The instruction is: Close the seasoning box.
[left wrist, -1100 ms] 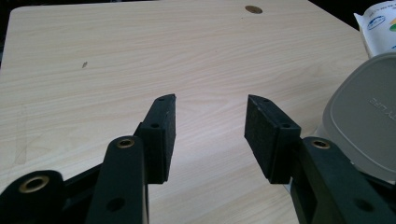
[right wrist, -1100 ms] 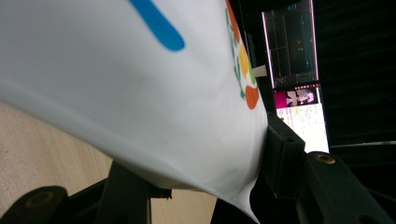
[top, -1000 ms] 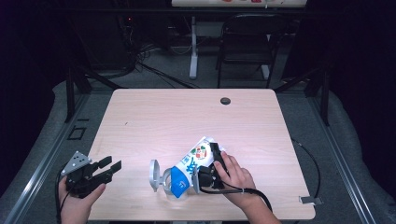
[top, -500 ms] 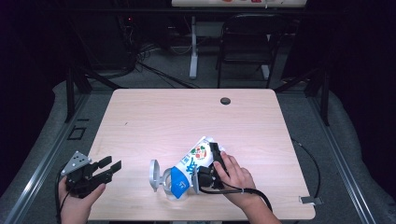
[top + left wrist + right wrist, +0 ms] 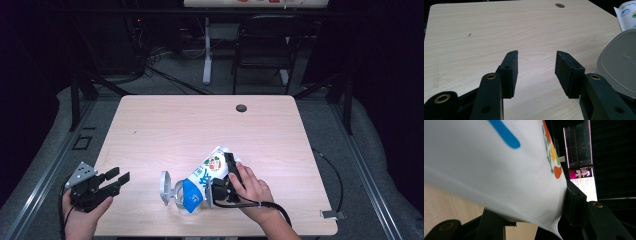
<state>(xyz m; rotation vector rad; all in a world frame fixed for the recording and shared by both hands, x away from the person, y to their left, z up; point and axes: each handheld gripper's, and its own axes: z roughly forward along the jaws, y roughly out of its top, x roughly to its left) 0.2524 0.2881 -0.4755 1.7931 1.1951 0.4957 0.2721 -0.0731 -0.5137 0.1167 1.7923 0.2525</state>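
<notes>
A: The bag [image 5: 499, 170] hides one jaw of the right gripper [image 5: 536, 220], and its print is a blur.

B: The grey lid [image 5: 619, 67] is cut off at the right edge.

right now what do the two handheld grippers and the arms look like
Both are matte black two-jaw tools. The left gripper carries a grey three-cornered plate on top; its jaws end in flat rectangular black pads with small holes, hinged on brass-coloured bushings. The right gripper trails a black cable off the table's front edge. No sleeves show on either forearm.

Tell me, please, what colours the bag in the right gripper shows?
White bag with blue, orange and green print, clearest in the high view.
</notes>
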